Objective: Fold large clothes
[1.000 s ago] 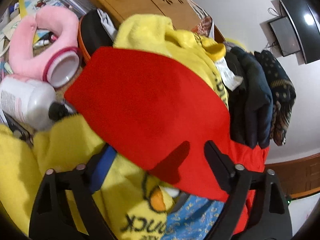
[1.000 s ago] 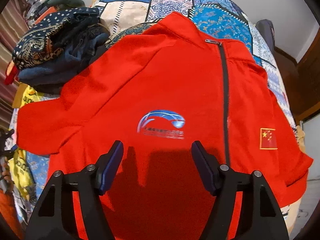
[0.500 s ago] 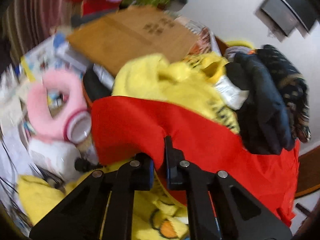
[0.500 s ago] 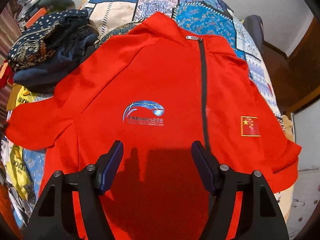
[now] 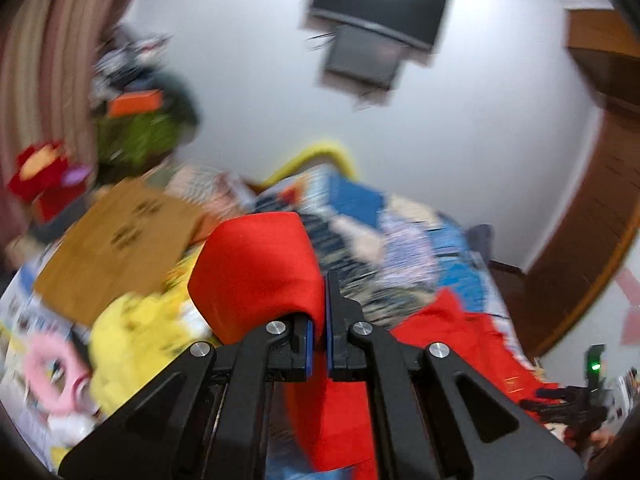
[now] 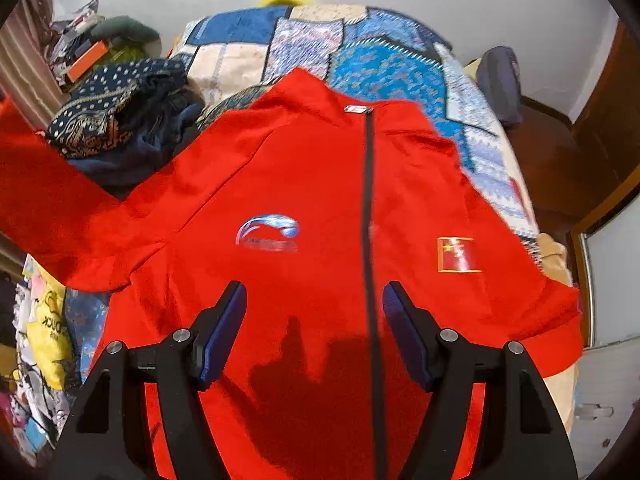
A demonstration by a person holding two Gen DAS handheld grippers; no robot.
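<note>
Left gripper (image 5: 318, 316) pinches red jacket (image 6: 320, 208) sleeve; right gripper (image 6: 314, 334) gapes empty above zipper (image 6: 368, 220); thin pinch may slip.

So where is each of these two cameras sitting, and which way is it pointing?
Left wrist: on the left tongs, facing across the bed to the wall and its dark screen; its shut black fingers pinch a red sleeve.
Right wrist: on the right tongs, looking down on the red jacket; its open fingers show.
Shared: that jacket and the patchwork bedspread.
</note>
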